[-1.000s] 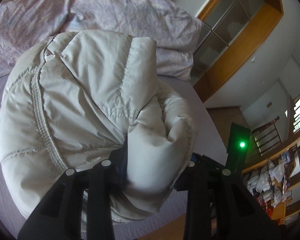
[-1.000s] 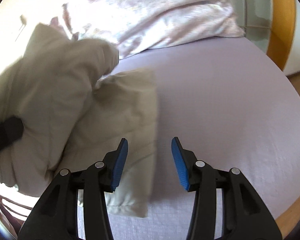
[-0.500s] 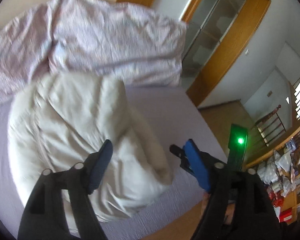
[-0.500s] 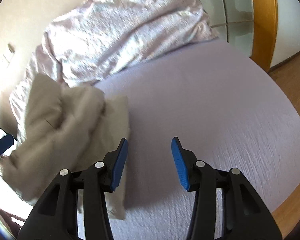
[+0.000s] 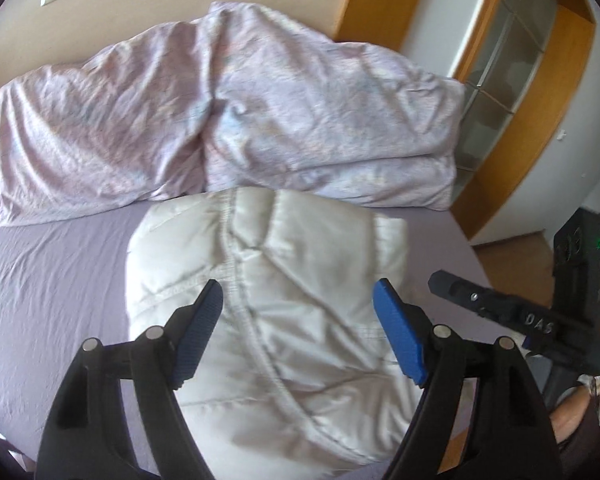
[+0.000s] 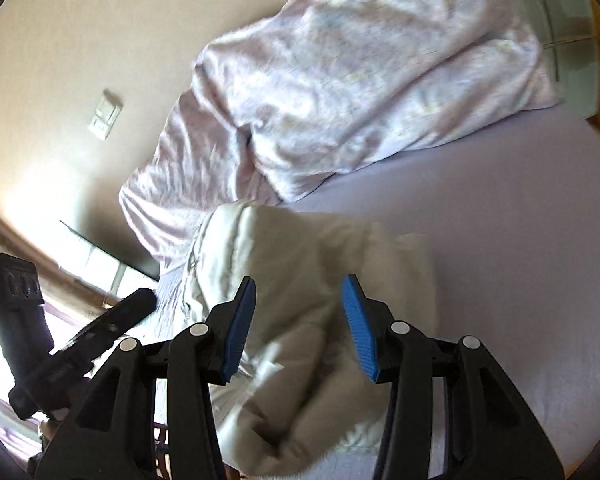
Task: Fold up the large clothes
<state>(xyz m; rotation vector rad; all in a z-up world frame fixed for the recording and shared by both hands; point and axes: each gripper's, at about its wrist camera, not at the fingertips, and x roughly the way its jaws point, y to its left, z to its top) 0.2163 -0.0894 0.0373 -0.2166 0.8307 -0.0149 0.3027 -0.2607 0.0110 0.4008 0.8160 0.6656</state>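
Now | left gripper (image 5: pixel 298 332) jaws opened, released jacket (image 5: pixel 284 312) | jacket on bed (image 5: pixel 56 280)

The left gripper (image 5: pixel 298 330) hangs with jaws wide apart above the jacket (image 5: pixel 284 304), nothing between the blue pads (image 5: pixel 400 338). The jacket lies bundled on the sheet (image 5: pixel 56 280), its 12 o'clock edge touching the duvet (image 5: pixel 228 120). At 3 o'clock, the right gripper (image 5: pixel 452 285) shows, apart from the jacket.
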